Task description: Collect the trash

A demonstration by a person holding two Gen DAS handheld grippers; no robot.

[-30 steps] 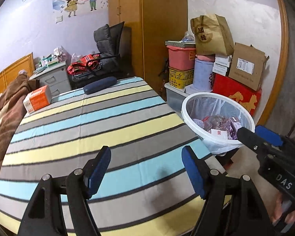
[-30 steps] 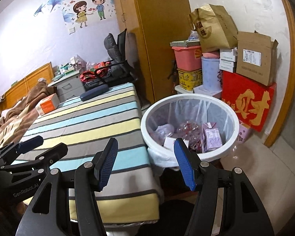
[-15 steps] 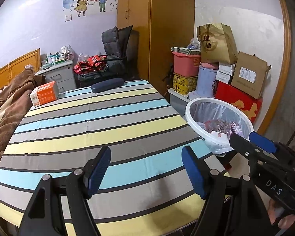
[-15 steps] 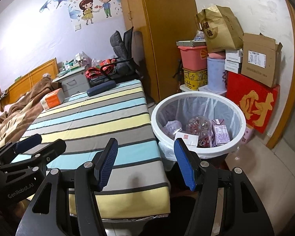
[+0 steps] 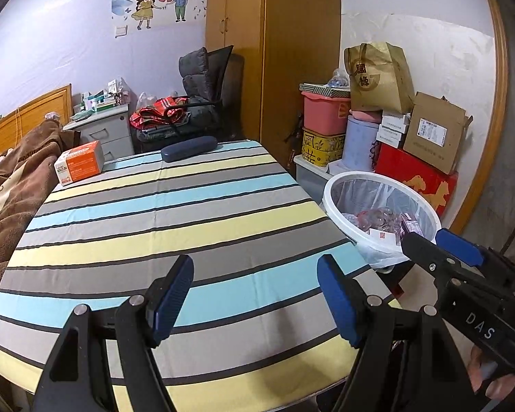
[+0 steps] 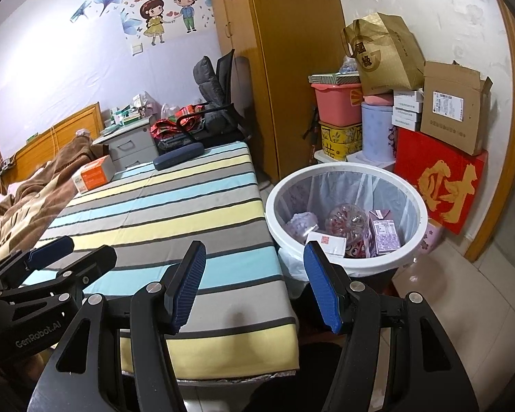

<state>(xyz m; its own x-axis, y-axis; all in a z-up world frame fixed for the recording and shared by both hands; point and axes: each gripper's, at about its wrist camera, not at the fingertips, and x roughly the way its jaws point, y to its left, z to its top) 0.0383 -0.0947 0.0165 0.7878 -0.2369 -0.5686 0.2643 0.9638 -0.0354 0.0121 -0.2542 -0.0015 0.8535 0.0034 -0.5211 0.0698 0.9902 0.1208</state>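
Observation:
A white trash bin (image 6: 412, 202) lined with a clear bag stands on the floor beside the striped table (image 6: 175, 213). Inside lie several pieces of trash: a purple carton (image 6: 382, 231), a crumpled clear wrapper (image 6: 346, 219) and a white card (image 6: 328, 242). My right gripper (image 6: 254, 285) hangs open near the table's front right corner, nothing between its blue pads. My left gripper (image 5: 255, 295) stands open and empty over the table's near end. The bin (image 5: 340, 202) sits to its right, with the right gripper (image 5: 443, 250) showing beyond it.
At the table's far end lie an orange box (image 5: 80, 164) and a dark blue case (image 5: 189, 149). Stacked boxes, tubs and a paper bag (image 6: 384, 55) stand behind the bin. A bed with a brown blanket (image 5: 7, 185) borders the left side; a chair (image 5: 202, 103) and wardrobe stand beyond.
Both views have tilted up and drawn back a little, so the table and bin sit lower and smaller. Both grippers stay open and empty.

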